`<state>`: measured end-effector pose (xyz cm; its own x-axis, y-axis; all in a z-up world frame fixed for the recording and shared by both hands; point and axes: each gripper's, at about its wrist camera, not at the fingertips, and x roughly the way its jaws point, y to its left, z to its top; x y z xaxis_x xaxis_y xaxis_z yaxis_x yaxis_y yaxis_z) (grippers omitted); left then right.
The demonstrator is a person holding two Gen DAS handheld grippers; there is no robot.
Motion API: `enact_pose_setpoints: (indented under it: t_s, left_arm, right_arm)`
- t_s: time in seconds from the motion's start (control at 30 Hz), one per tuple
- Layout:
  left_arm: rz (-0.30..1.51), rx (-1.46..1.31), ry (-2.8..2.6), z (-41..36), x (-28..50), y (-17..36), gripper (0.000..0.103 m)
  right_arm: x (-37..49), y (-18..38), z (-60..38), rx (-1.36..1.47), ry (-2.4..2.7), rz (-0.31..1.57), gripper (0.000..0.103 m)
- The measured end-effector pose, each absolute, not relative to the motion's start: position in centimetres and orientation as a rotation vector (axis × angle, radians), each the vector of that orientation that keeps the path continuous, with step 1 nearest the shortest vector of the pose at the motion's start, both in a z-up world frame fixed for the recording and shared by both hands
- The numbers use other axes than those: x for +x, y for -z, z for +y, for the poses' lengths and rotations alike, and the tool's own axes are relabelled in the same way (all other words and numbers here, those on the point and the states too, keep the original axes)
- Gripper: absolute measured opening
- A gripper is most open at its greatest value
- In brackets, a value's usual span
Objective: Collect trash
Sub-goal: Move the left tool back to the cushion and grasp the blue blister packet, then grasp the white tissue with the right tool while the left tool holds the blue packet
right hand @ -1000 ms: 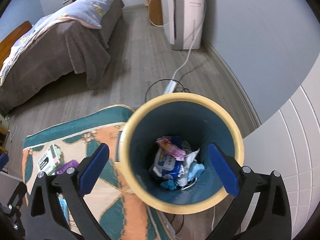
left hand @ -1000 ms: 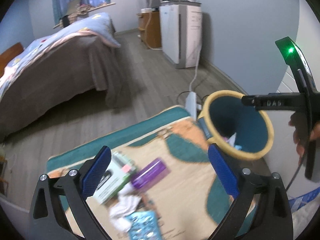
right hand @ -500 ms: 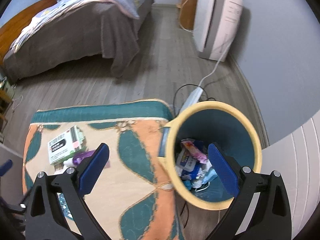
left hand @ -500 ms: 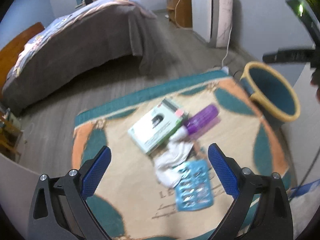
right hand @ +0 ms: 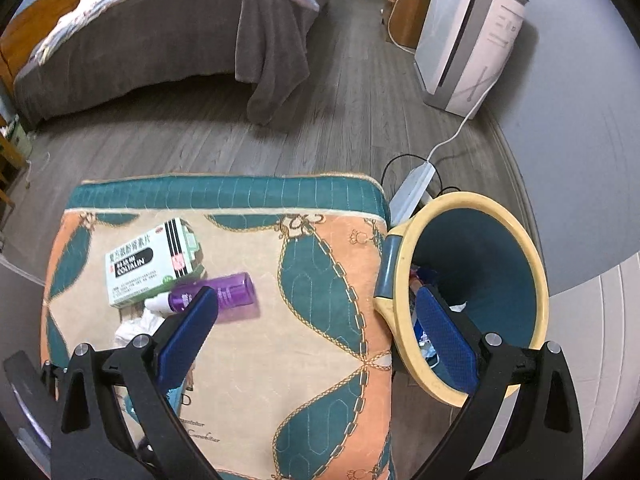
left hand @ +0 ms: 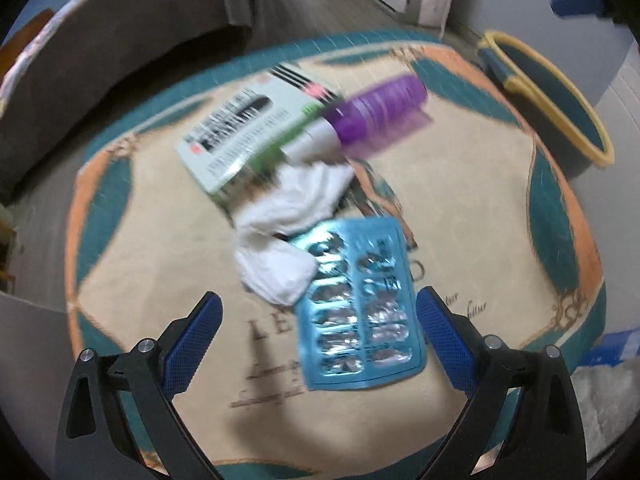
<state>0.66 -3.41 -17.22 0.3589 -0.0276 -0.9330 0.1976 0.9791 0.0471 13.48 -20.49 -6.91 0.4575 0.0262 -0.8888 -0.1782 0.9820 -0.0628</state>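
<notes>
We are holding the left gripper (left hand: 318, 322) wide apart and empty above the patterned mat (left hand: 480, 240), just over the blue blister pack (left hand: 360, 304). The pack is touching a crumpled white tissue (left hand: 288, 232), which is lying against a medicine box (left hand: 248, 128) and a purple bottle (left hand: 372, 116). Our right gripper (right hand: 316, 320) is also spread wide, holding nothing, near the yellow-rimmed bin (right hand: 520, 240) beside the mat, with trash inside.

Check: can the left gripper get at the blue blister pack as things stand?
Probably yes. The left gripper is open with the blue blister pack lying flat between its fingers, nothing on top; only the white tissue touches its far edge.
</notes>
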Motion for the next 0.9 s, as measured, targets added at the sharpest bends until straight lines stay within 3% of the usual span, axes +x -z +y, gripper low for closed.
enact_pose_setpoints:
  t_s: [0.23,0.27,0.37,0.57,0.9]
  left_arm:
    - [1.250,0.165,0.167,-3.6,1.0,18.9,0.095]
    - [1.251,0.162,0.173,-3.4,0.9,18.7,0.092]
    - [1.260,0.165,0.203,-3.2,0.7,18.3,0.069]
    - [1.245,0.180,0.209,-2.3,-0.8,16.3,0.069]
    - [1.063,0.238,0.216,-0.2,-0.9,5.7,0.069]
  right_arm:
    - [13.7,7.3,-20.3,-0.153,-0.119,1.101,0.097]
    - [13.7,7.3,-20.3,-0.155,-0.120,1.101,0.097]
    - [13.5,7.3,-20.0,-0.163,-0.125,1.099,0.097]
    - [12.9,7.5,-19.3,-0.190,-0.129,1.108,0.097]
    - [12.1,7.8,-18.7,-0.159,-0.145,1.139,0.097]
